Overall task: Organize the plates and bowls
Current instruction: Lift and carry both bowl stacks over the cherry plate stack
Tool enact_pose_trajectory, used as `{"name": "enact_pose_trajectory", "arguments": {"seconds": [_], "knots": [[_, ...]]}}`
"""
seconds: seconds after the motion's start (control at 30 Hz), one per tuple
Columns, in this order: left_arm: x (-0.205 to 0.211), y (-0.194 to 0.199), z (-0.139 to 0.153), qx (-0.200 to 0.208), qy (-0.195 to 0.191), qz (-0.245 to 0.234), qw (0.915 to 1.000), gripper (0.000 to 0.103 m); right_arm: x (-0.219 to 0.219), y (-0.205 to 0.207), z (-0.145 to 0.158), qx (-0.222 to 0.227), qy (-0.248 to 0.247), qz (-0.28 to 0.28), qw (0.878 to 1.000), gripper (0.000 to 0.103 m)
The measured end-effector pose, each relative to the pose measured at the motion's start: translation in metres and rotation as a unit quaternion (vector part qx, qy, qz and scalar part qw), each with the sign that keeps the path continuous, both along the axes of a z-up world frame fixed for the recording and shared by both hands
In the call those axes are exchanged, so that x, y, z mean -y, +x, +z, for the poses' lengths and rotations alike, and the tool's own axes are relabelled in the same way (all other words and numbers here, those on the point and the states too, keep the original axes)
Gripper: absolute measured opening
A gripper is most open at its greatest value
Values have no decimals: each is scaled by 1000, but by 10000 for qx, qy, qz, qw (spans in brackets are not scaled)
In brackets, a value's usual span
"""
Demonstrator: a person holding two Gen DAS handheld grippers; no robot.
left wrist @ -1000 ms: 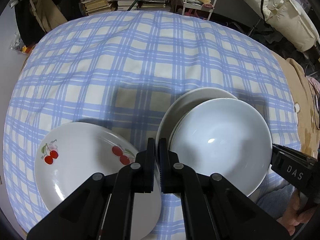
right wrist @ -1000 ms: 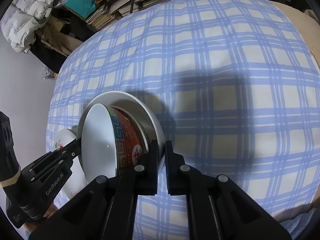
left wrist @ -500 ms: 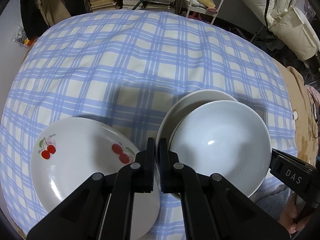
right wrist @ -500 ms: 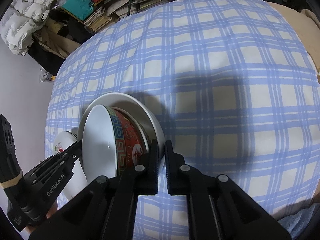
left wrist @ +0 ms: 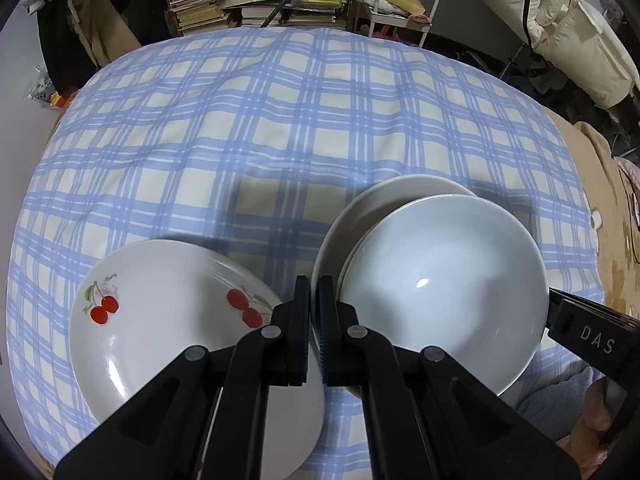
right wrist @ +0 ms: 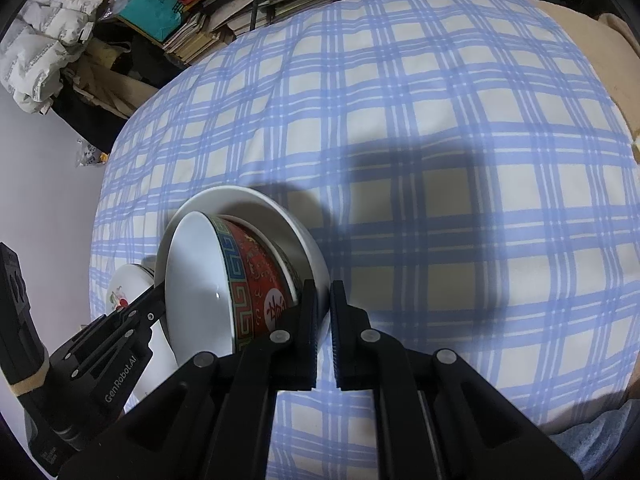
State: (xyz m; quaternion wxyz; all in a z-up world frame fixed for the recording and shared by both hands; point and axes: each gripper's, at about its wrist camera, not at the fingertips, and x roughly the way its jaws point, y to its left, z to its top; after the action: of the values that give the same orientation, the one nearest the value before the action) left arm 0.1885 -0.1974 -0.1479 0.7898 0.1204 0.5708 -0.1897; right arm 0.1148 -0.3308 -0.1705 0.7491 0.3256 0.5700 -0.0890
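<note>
My left gripper [left wrist: 314, 292] is shut on the left rim of a cream plate [left wrist: 384, 196]. My right gripper [right wrist: 324, 296] is shut on the same plate's right rim [right wrist: 256, 204]. Both hold it a little above the bed. A white bowl [left wrist: 440, 280] with a red and blue patterned outside [right wrist: 256, 280] sits in the plate, leaning toward the left gripper side. A white plate with cherry prints [left wrist: 168, 320] lies on the bed to the left, under the left gripper; its edge shows in the right wrist view [right wrist: 128, 288].
A blue and cream checked blanket [left wrist: 280, 120] covers the bed. Stacked books and a shelf [left wrist: 264, 4] stand beyond the far edge. A beige cover [left wrist: 608, 216] lies at the right. A white puffy jacket [right wrist: 40, 40] lies at the far left.
The plate with the bowl has been lifted a little and both views have pulled back from the bed. The cherry plate has not moved. Both grips stay shut.
</note>
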Motion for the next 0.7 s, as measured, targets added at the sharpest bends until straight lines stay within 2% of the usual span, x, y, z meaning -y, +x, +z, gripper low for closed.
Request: {"name": "enact_pose_trajectory", "arguments": {"seconds": [0.13,0.3,0.7], "knots": [[-1,1,1,-45,-14,60,10000,2,1,-2,-1,15,5,-8,10000,10],[-10,7,1,-234,-293,242,9990,1,-1,-2,1,39,-112,33,9999,9],[-7,10,5,-305,-144,204,9992,1,4,0,4,109,31,8,9999,10]]}}
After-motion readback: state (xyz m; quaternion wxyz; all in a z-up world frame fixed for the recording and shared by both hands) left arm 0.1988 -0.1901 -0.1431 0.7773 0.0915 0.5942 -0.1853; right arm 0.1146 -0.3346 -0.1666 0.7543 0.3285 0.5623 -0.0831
